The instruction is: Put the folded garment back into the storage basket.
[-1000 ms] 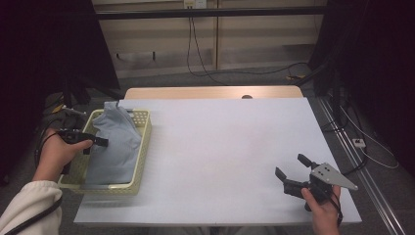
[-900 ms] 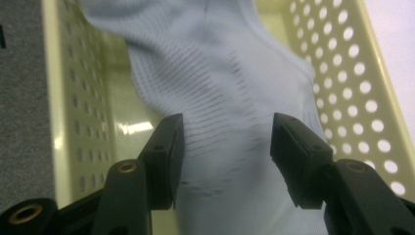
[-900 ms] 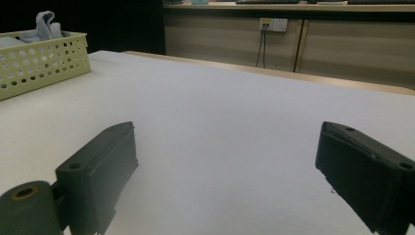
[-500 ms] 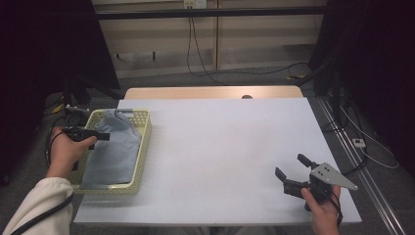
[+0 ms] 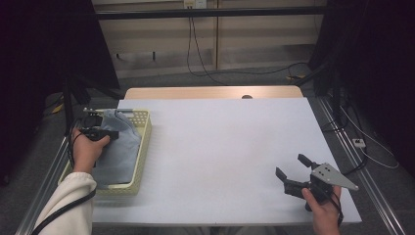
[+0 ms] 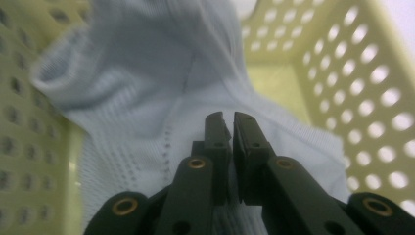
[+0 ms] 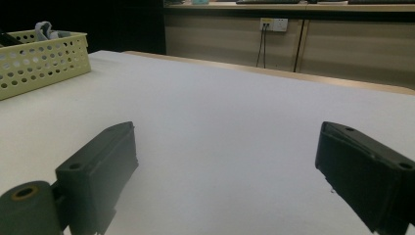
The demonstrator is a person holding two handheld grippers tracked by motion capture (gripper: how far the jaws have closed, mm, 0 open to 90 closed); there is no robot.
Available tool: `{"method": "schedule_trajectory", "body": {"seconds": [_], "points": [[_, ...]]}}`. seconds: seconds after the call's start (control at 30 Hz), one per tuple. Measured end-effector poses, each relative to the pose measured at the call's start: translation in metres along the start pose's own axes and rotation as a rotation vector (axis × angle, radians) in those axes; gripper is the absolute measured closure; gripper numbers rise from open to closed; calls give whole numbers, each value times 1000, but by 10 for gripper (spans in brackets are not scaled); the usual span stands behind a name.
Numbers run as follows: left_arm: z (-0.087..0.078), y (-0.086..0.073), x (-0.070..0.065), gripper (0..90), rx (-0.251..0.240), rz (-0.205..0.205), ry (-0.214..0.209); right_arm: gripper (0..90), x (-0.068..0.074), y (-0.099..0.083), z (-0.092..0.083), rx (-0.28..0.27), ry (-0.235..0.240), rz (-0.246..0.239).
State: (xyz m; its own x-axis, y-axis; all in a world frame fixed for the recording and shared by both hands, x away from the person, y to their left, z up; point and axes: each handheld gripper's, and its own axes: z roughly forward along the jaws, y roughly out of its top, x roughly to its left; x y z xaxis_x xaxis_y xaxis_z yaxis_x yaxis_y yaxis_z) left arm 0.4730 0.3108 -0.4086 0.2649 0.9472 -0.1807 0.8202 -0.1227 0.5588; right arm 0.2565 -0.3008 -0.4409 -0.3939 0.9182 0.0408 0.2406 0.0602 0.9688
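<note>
The pale blue knitted cloth [image 6: 161, 107], soft and ribbed with rows of fine eyelets, lay bunched in the yellow plastic basket [image 5: 143, 147] with round perforated walls at the table's left edge. The left gripper [image 5: 113, 134] hung over it, its flat black jaws having just been closing to a thin slit, nothing visibly between them. The right gripper [image 5: 292, 170] rested on the smooth white tabletop [image 5: 230, 147], its blocky jaws wide apart

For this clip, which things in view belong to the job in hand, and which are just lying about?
In the job:
- light blue garment
- yellow basket holding it
- left gripper, fingers shut over the garment

Lying about:
- right gripper, open above the white table
- floor cables
</note>
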Motion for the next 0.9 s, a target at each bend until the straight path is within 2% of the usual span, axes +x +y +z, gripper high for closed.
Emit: {"method": "schedule_trajectory", "body": {"seconds": [0.17, 0.23, 0.37, 0.47, 0.63, 0.9], "points": [[3, -7, 3, 900, 62, -22, -20, 89, -1, 0, -1, -1, -3, 7], [0, -8, 3, 900, 80, -4, -24, 89, 0, 0, -1, -1, -2, 5], [-1, -10, 2, 900, 103, 2, -34, 89, 0, 0, 0, 1, -1, -2], [-1, -13, 3, 900, 110, -13, -50, 89, 1, 0, 0, 1, -2, 0], [-5, -12, 3, 893, 89, -23, -62, 89, 0, 0, -2, -1, -8, 2], [-16, -4, -7, 736, 65, -6, -94, 89, 0, 0, -2, -1, -8, 2]]}}
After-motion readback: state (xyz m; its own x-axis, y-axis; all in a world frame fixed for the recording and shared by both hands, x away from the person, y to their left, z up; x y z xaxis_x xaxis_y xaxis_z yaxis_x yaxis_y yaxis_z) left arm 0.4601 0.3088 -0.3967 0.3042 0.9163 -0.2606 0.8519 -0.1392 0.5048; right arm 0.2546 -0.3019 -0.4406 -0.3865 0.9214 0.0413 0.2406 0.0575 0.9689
